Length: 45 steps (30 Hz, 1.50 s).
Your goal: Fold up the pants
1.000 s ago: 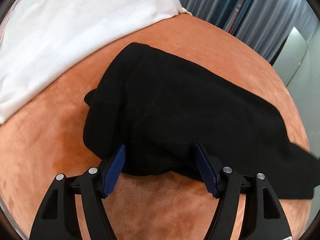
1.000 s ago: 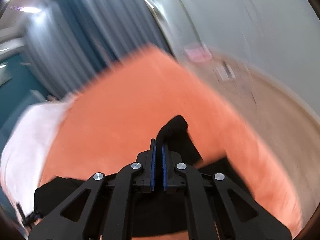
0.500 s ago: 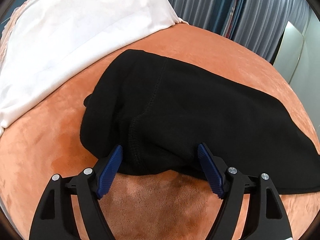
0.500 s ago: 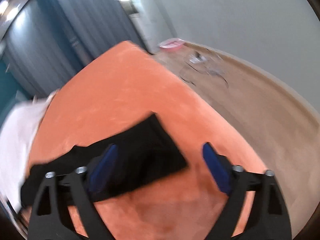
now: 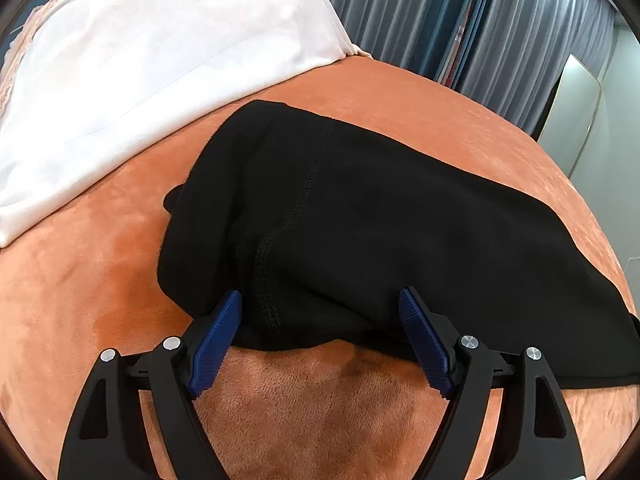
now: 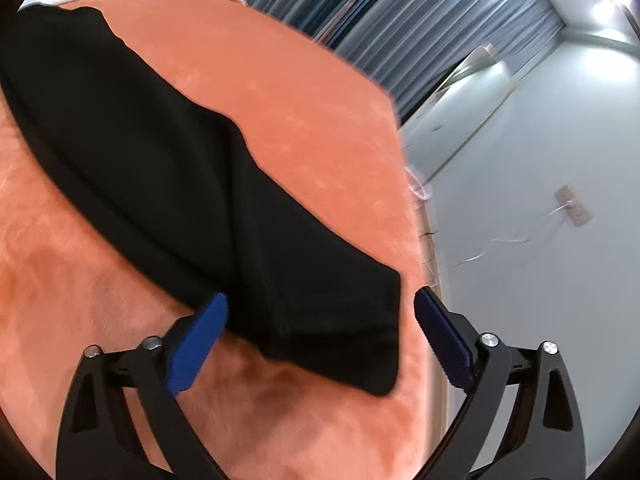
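Over pants [image 5: 360, 220], tongs [image 5: 320, 340] (both) agape.

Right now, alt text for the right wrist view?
Open right hand-held gripper straddles the near end of black pants lying flat on an orange velvet bedspread, blue pads clear of the cloth. Grey curtains and a pale wall sit behind.

Bedroom: orange bedspread [image 5: 360, 92], white pillow [image 5: 160, 48], grey curtains [image 5: 500, 20].
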Motion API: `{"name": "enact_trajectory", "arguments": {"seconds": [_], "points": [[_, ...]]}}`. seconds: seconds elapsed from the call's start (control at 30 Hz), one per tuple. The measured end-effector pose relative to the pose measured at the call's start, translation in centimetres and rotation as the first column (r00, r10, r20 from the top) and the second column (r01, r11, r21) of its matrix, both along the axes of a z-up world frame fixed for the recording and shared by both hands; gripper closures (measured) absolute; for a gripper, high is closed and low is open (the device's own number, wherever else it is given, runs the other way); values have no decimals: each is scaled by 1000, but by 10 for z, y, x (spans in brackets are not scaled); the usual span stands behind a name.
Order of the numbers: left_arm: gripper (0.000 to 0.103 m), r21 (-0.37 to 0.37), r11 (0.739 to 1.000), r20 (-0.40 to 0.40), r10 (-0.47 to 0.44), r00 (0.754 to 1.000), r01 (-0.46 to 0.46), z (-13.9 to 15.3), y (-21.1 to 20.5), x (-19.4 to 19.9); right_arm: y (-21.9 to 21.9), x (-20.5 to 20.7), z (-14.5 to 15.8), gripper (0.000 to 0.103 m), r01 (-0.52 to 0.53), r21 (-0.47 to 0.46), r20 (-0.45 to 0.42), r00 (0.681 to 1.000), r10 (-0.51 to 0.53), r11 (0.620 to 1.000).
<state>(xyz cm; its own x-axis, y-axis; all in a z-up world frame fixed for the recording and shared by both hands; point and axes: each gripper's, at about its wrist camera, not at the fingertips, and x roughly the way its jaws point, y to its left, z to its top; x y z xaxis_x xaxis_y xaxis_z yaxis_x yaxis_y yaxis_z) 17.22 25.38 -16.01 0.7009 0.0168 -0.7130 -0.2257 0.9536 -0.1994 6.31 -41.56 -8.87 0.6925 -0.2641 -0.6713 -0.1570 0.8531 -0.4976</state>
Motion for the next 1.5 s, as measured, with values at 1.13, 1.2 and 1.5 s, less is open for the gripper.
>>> {"name": "enact_trajectory", "arguments": {"seconds": [1.13,1.2,1.5], "points": [[22,-12,1000,23,-2,1000,2,0,-3,-2,-104,20,38,90,405,550,-58,891,-450,730],[18,-24,1000,30,-15,999,15,0,-2,-2,-115,7,53,90,413,586,-18,867,-498,697],[19,-188,982,42,-11,999,18,16,23,-15,-160,-11,26,46,551,546,-82,784,-615,631]]}}
